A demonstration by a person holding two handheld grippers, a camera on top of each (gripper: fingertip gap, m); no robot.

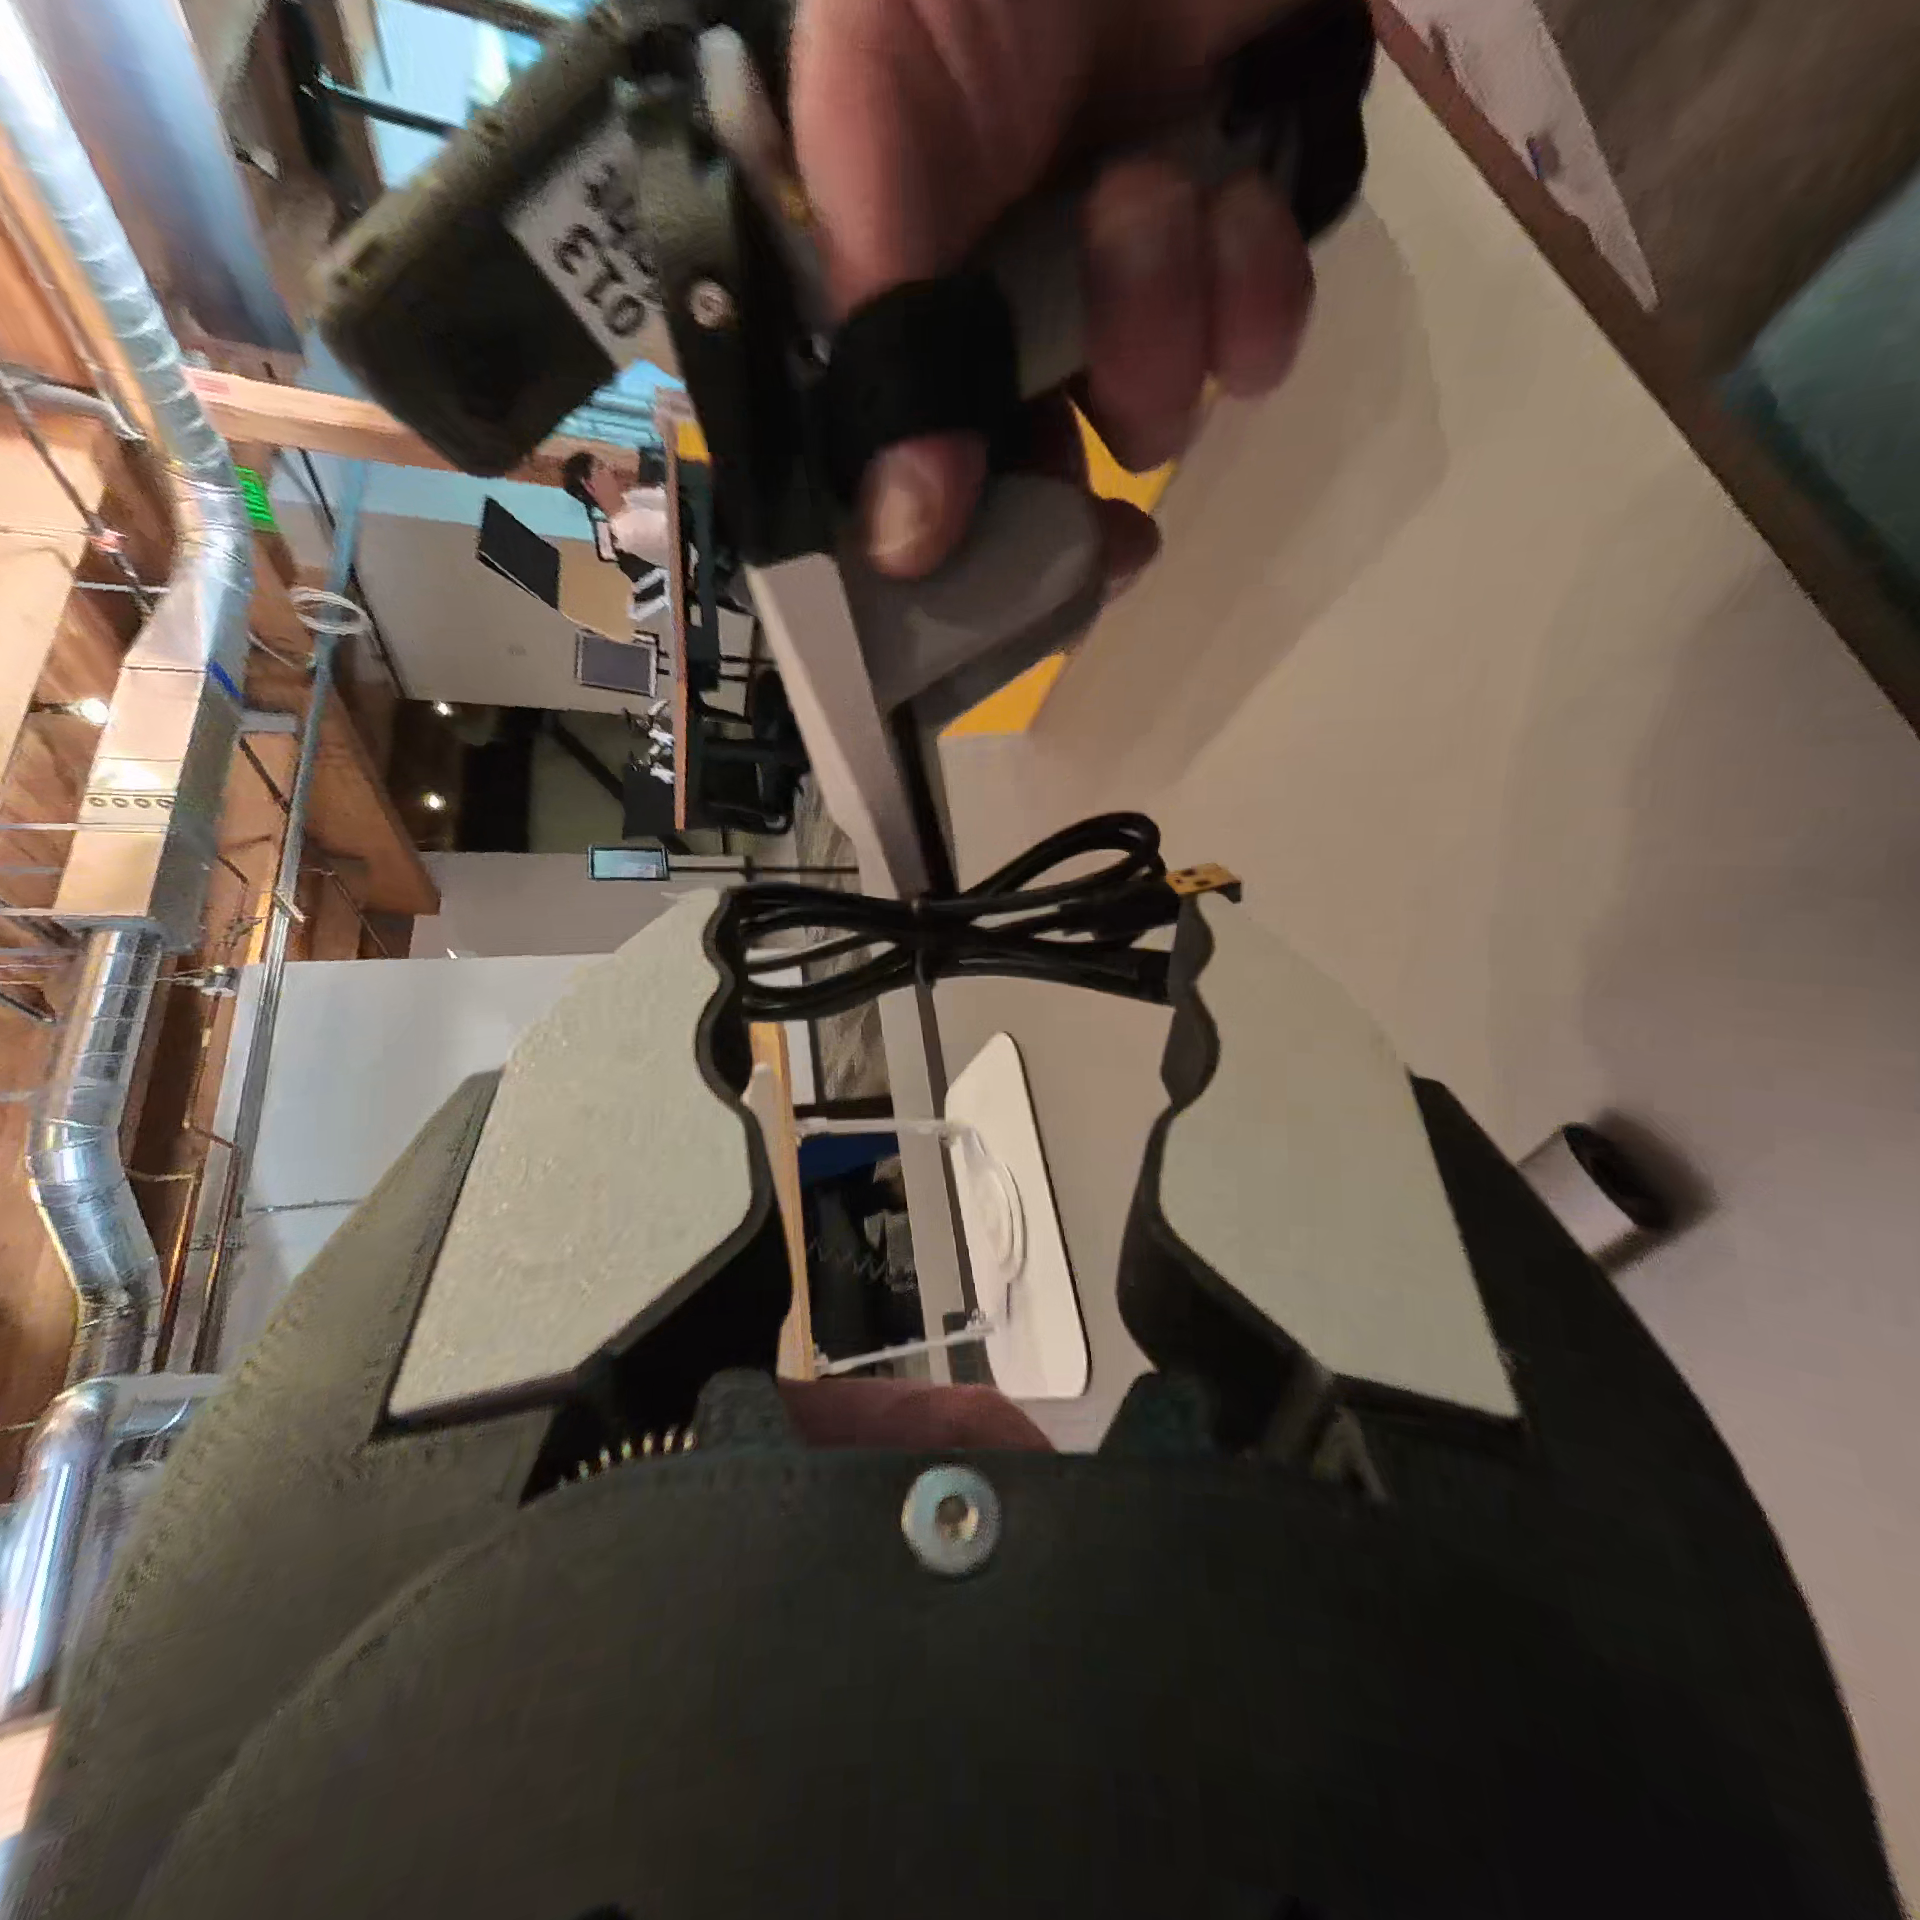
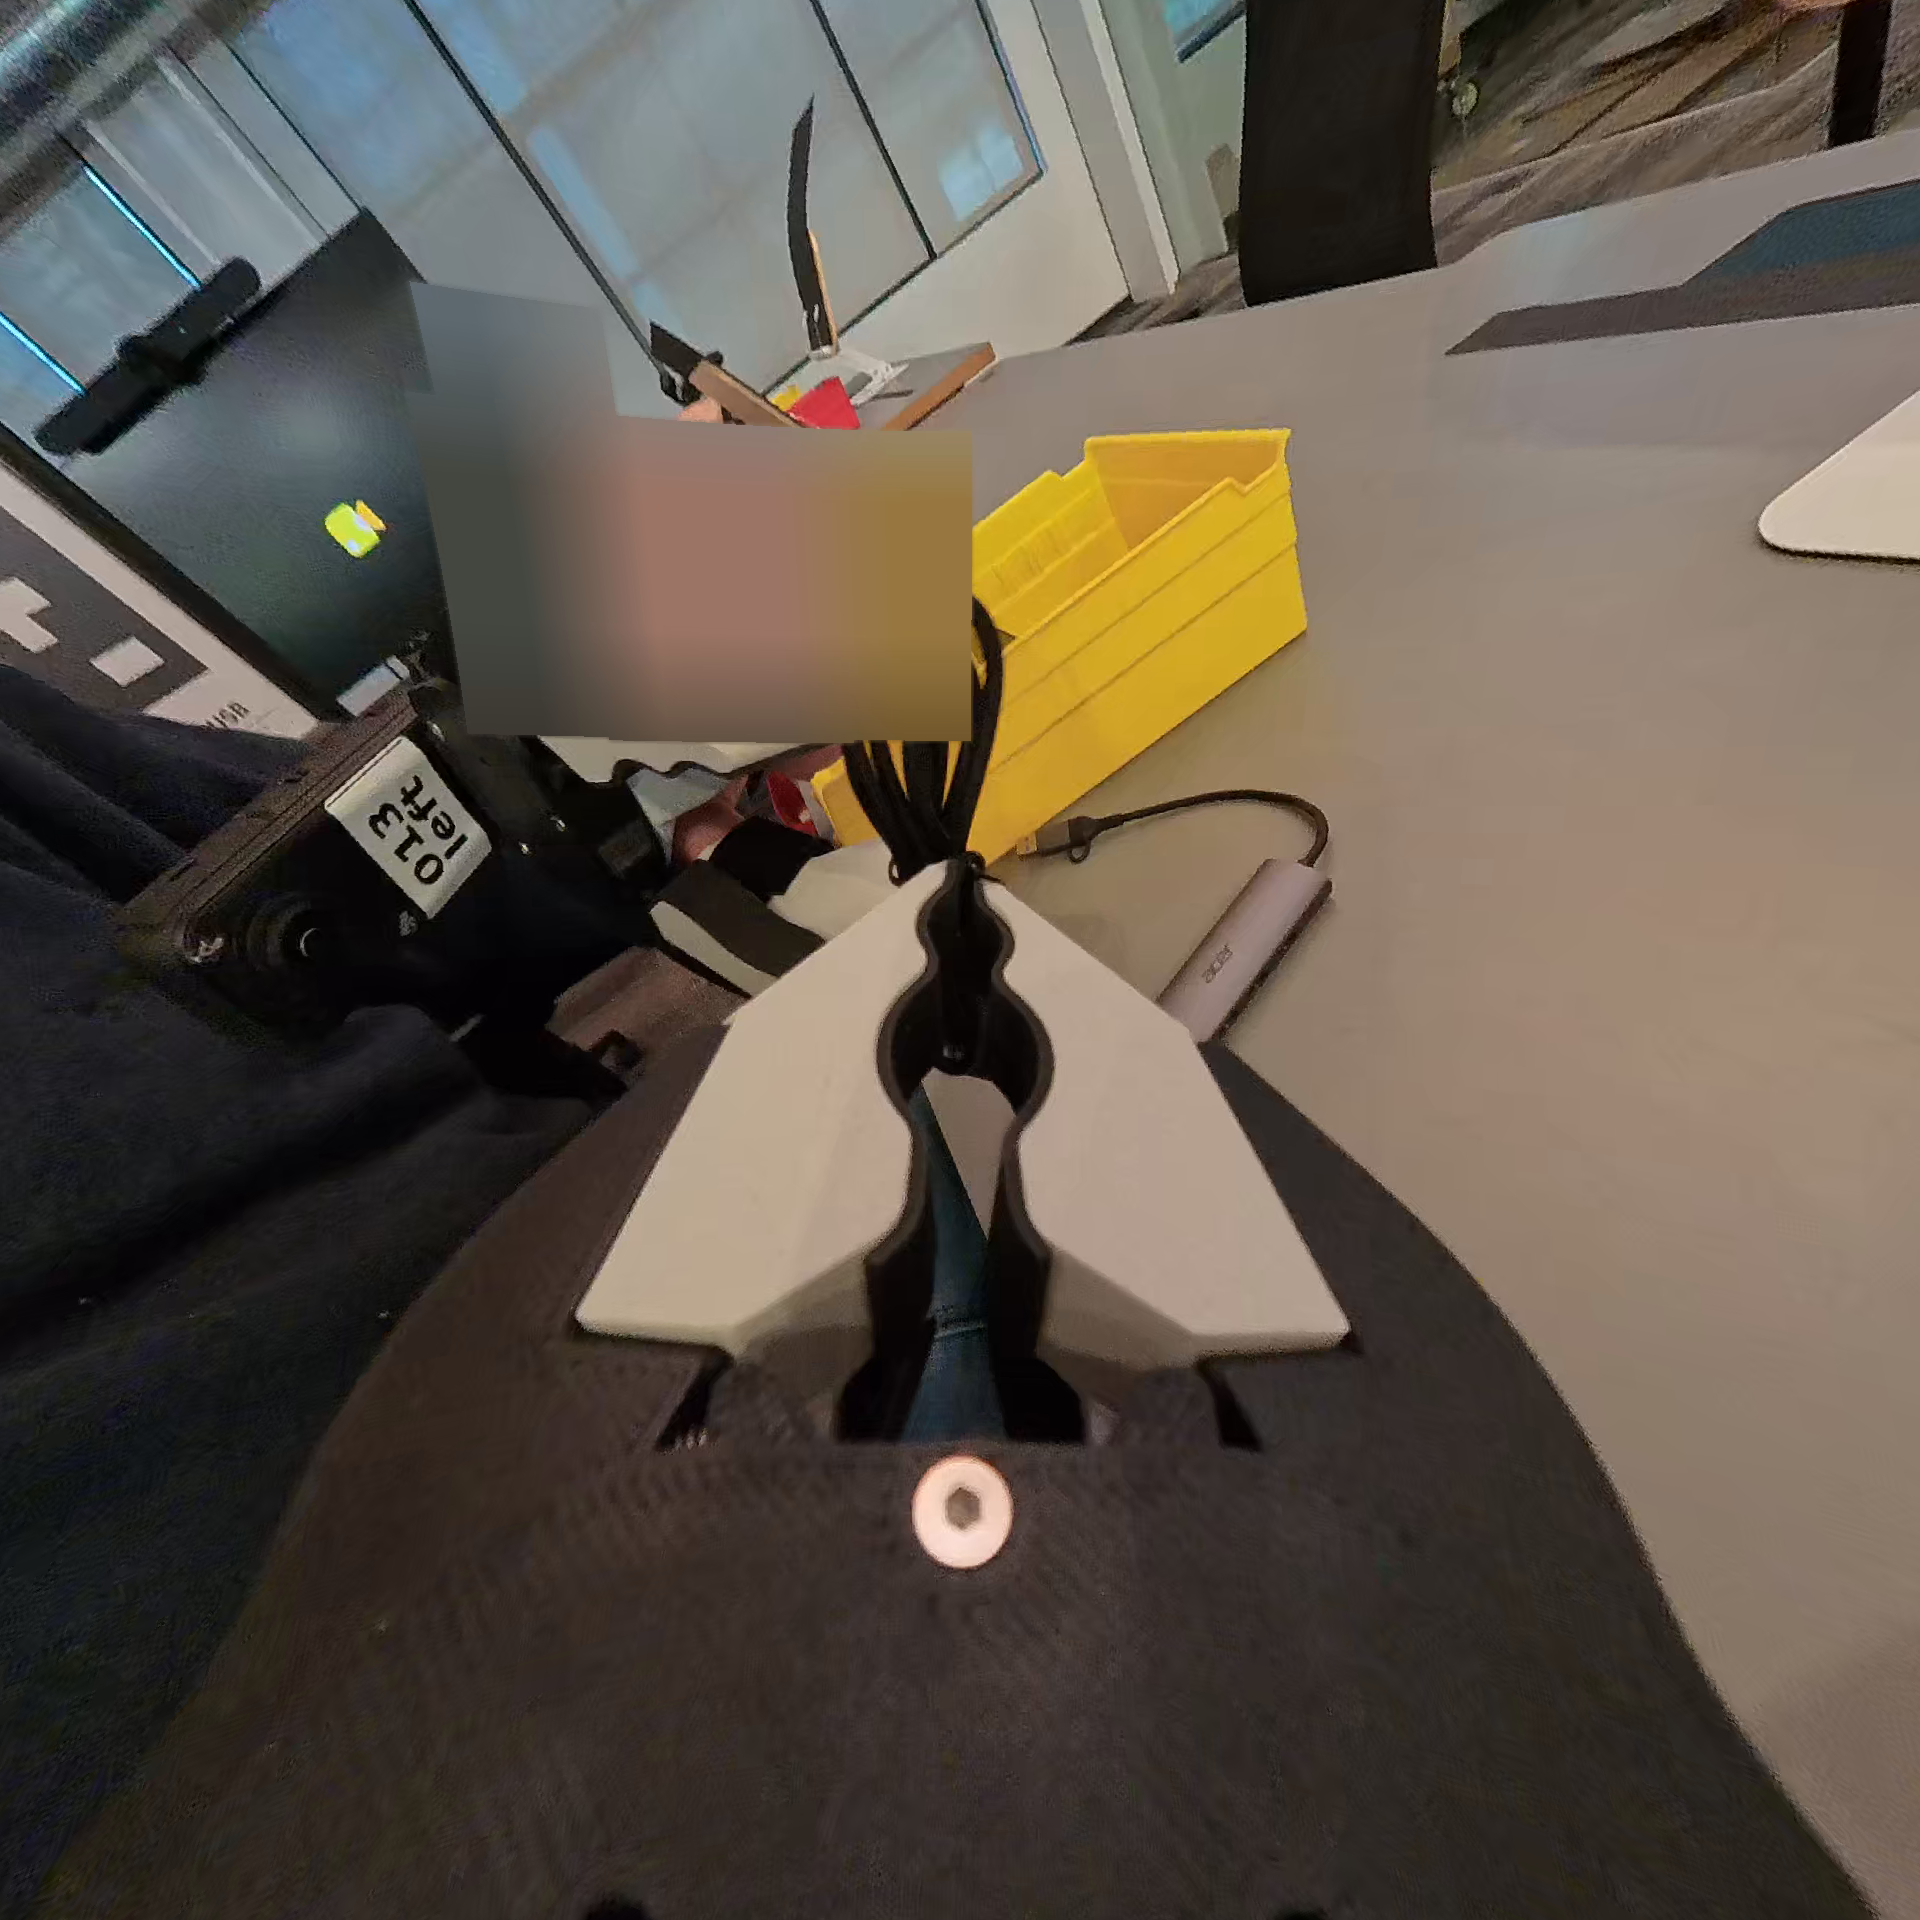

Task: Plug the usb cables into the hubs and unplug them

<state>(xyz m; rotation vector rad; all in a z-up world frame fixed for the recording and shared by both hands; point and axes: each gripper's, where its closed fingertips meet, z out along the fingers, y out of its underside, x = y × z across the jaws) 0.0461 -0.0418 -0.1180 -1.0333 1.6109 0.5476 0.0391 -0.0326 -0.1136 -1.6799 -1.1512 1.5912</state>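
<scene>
Gripped at its tie between the pinched-together fingers of the right gripper (image 2: 961, 883), a bundled black USB cable (image 2: 930, 790) hangs lifted above the grey table (image 2: 1558, 935). Its gold-tipped plug (image 1: 1203, 883) sticks out free, in no port. Spread wide and empty, the left gripper (image 1: 956, 977) faces the bundle. Beyond lie a silver hub (image 2: 1242, 945), unplugged, and a yellow bin (image 2: 1153, 623). Judging from this, plugging has not begun.

open office: glass partitions (image 2: 644, 177), desks (image 1: 681, 623), ductwork (image 1: 135, 343).
</scene>
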